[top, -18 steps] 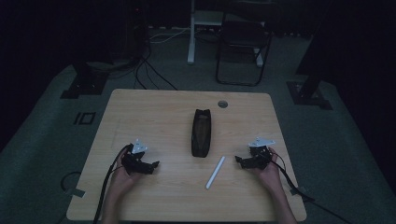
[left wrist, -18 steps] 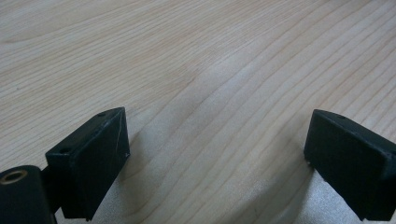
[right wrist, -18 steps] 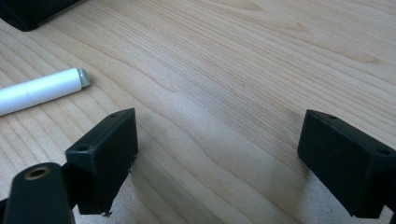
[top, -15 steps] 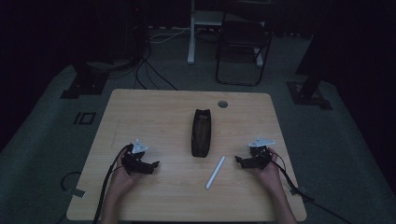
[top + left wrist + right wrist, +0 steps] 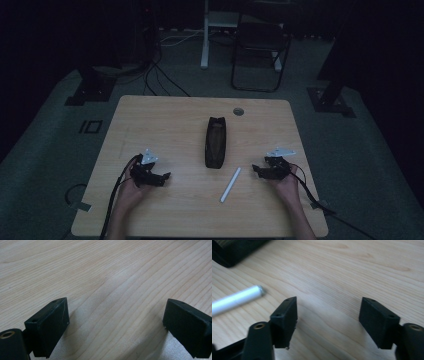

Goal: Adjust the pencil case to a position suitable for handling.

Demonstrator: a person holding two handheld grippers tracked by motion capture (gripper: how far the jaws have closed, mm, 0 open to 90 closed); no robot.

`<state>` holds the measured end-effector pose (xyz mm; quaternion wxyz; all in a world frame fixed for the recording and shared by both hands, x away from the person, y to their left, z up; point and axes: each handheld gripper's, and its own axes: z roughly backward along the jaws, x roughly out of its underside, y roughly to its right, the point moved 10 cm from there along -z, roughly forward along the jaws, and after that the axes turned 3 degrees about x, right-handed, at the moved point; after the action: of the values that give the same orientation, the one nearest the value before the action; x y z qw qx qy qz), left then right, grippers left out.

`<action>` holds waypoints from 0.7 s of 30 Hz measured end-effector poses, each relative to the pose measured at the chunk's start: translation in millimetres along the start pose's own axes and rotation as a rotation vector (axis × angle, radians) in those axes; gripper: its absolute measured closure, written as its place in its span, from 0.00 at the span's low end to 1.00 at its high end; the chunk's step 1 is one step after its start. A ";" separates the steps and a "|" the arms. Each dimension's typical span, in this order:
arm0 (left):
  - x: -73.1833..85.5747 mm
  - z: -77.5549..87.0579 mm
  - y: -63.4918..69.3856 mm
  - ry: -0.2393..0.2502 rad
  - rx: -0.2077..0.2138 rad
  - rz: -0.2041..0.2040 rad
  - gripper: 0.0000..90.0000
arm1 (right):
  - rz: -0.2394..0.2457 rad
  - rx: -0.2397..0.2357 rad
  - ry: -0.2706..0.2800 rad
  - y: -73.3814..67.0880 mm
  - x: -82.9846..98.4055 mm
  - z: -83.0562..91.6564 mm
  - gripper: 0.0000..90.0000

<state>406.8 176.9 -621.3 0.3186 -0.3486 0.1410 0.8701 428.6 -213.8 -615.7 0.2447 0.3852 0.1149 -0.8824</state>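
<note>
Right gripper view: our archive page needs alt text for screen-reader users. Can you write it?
The right tool hangs over a pale wooden table, its two black jaws apart with only bare wood between them. A white pen lies to their left, and a black case's corner shows at the upper left.

No shift seen, hand-held grippers [image 5: 165, 176] (both), white pen [image 5: 230, 184] unmoved
</note>
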 end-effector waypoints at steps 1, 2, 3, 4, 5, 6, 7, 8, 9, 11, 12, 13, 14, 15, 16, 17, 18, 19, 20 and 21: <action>0.0 0.0 0.0 -0.001 0.000 0.000 0.08 | 0.001 0.006 0.008 -1.6 -2.0 1.3 0.36; 0.0 0.0 0.0 0.000 0.000 0.000 0.08 | 0.002 0.013 0.017 -3.3 -4.6 3.0 0.37; 0.0 0.0 0.0 0.000 0.000 0.000 0.08 | -0.001 0.015 0.026 -5.5 -7.2 5.0 0.37; 0.0 0.0 0.0 0.000 0.000 0.000 0.08 | -0.003 0.017 0.038 -7.7 -10.3 6.8 0.37; 0.0 0.0 0.0 0.000 0.000 0.000 0.08 | -0.005 0.017 0.048 -9.9 -13.2 8.5 0.37; 0.0 0.0 0.0 0.000 0.000 0.000 0.08 | -0.004 0.017 0.055 -12.4 -15.7 9.9 0.37; 0.0 0.0 0.0 0.000 0.000 0.000 0.08 | 0.000 0.020 0.060 -14.9 -17.9 11.0 0.37; 0.0 0.0 0.0 0.000 0.000 0.000 0.08 | 0.009 0.028 0.064 -17.5 -19.9 12.0 0.37; 0.0 0.0 0.0 0.000 0.000 0.000 0.08 | 0.019 0.033 0.066 -20.4 -21.3 12.7 0.37; 0.0 0.0 0.0 0.000 0.000 0.000 0.08 | 0.038 0.033 0.066 -26.3 -23.9 13.5 0.36; 0.0 0.0 0.0 0.000 0.000 0.000 0.08 | 0.042 0.033 0.069 -29.1 -25.4 13.9 0.36; 0.0 0.0 0.0 0.000 0.000 0.000 0.08 | 0.045 0.029 0.073 -31.7 -27.1 14.7 0.36; 0.0 0.0 0.0 0.000 0.000 0.000 0.08 | 0.042 0.024 0.077 -34.1 -28.8 15.6 0.36; 0.0 0.0 0.0 0.000 0.000 0.000 0.08 | 0.044 0.024 0.082 -36.2 -30.6 16.6 0.36; 0.0 0.0 0.0 0.000 0.000 0.000 0.08 | 0.043 0.024 0.084 -38.2 -32.3 17.8 0.36; 0.0 0.0 0.0 0.000 0.000 0.000 0.08 | 0.038 0.023 0.088 -40.3 -34.2 19.1 0.36; 0.0 0.0 0.0 0.000 0.000 0.000 0.08 | 0.037 0.015 0.093 -42.9 -36.5 20.5 0.36; 0.0 0.0 0.0 0.000 0.000 0.000 0.08 | 0.030 0.005 0.099 -45.9 -38.8 21.6 0.36; 0.0 0.0 0.0 0.000 0.000 0.000 0.08 | 0.031 0.001 0.100 -48.4 -40.8 22.8 0.36; 0.0 0.0 0.0 0.000 0.000 0.000 0.08 | 0.032 0.003 0.102 -50.8 -42.8 23.8 0.37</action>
<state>406.8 177.0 -621.3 0.3188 -0.3486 0.1408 0.8701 412.3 -165.0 -567.4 0.2523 0.4320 0.1198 -0.8576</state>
